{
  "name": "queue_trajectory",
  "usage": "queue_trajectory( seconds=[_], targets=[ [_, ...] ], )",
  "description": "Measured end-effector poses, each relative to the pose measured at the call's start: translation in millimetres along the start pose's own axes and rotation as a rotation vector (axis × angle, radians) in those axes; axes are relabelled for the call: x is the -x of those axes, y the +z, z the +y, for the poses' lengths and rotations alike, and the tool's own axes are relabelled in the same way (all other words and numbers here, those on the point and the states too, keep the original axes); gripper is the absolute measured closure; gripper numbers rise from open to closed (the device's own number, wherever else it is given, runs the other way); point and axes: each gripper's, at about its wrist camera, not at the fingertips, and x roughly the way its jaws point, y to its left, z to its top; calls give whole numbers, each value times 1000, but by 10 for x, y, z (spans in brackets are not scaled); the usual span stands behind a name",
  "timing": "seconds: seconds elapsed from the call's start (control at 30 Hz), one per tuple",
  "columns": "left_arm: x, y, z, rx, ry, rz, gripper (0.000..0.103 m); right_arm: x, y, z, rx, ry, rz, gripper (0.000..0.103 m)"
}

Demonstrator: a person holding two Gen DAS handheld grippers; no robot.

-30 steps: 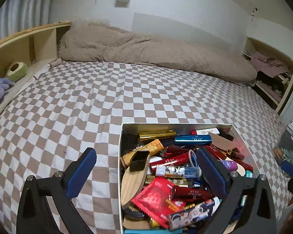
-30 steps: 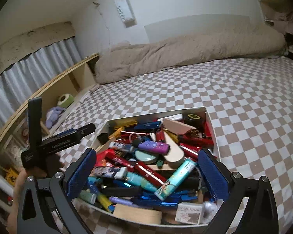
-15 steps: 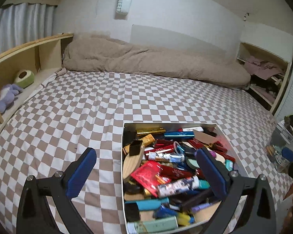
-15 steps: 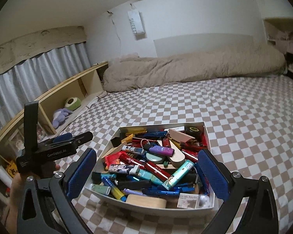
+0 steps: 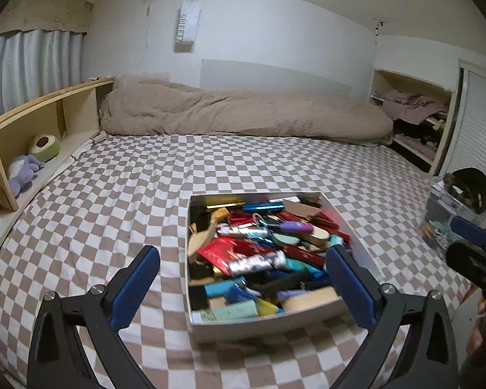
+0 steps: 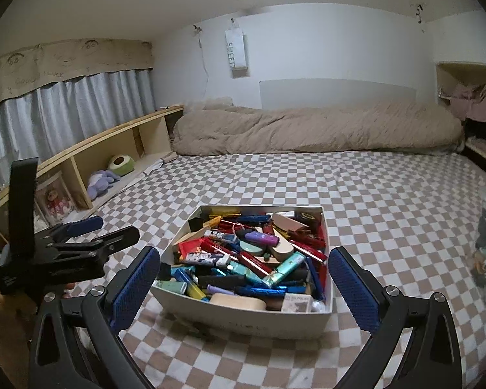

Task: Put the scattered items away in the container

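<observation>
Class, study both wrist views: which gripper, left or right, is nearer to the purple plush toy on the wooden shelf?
Left. The left gripper hangs on the shelf side of the box, nearer the purple plush toy. The right gripper sits in front of the box, farther from it.

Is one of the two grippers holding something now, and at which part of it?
Nothing is held. The left gripper and the right gripper are both open and empty, above the full white box.

The white box looks like matt card; inside, glossy foil tubes and shiny plastic cases catch the light. Soft checked cloth covers the bed, with a fuzzy beige duvet at the far end. Left, the shelf is pale smooth wood.
</observation>
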Motion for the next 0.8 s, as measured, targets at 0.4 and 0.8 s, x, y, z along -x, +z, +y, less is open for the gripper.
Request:
queue_trajectory(
  seconds=[0.4,0.8],
  targets=[
    [450,-355,-284,-12,-17,-16,0,344,-256,-99,-4,-35,-10,0],
    [729,-639,-396,-28,-14,-16,0,493,-524,-47,42,-89,8,0]
  ],
)
